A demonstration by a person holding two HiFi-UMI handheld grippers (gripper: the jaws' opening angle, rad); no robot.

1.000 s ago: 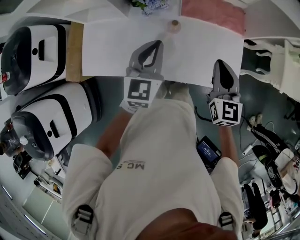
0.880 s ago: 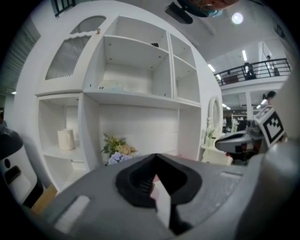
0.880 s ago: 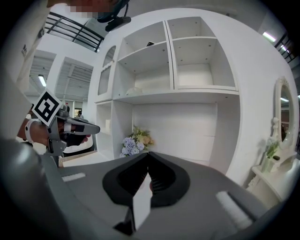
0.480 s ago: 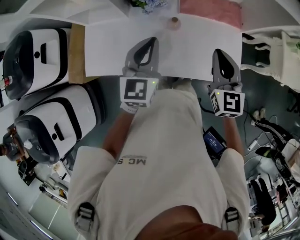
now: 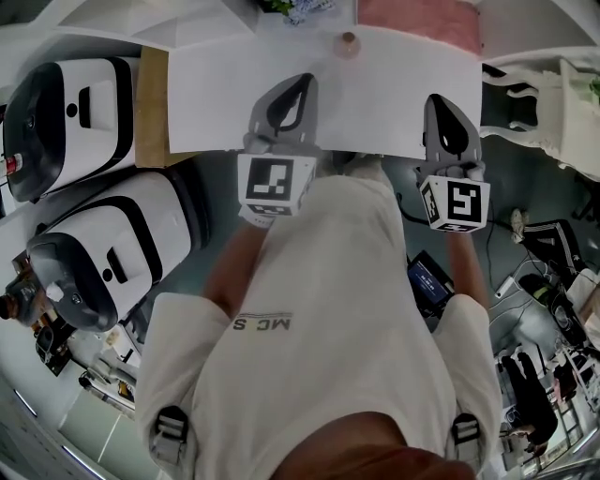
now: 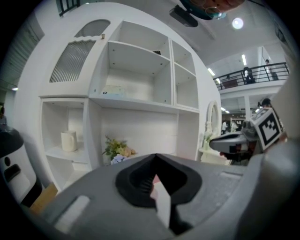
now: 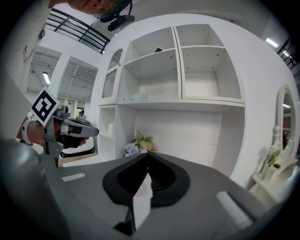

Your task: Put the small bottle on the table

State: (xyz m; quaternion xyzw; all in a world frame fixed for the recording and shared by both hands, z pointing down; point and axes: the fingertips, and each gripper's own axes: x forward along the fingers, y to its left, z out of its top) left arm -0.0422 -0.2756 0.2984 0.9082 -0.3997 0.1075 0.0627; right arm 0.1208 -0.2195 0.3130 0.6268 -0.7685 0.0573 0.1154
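Nearest is the person in a white shirt, holding both tools out over the near edge of the flat white table (image 5: pixel 220 94). The grey left gripper (image 5: pixel 306 82) has its jaws pressed together with nothing between them, and its own view shows the two halves meeting at a point. The grey right gripper (image 5: pixel 442 101) is the same, closed on itself and empty. Both sit just inside the table's front edge, well apart from each other.

Farther on, close to the table's far edge, the small pale bottle with a round tan top (image 5: pixel 348 42) stands on the white surface, upright as far as a view from above shows, clear of both tools and touched by neither. Just beyond it lie a bunch of blue and yellow flowers (image 5: pixel 298 9) and a pink cloth (image 5: pixel 417 21), then the white open shelf unit (image 6: pixel 140 84).

With the bottle on the table and both tools empty, the placing looks done. Nothing seems left but to draw back.
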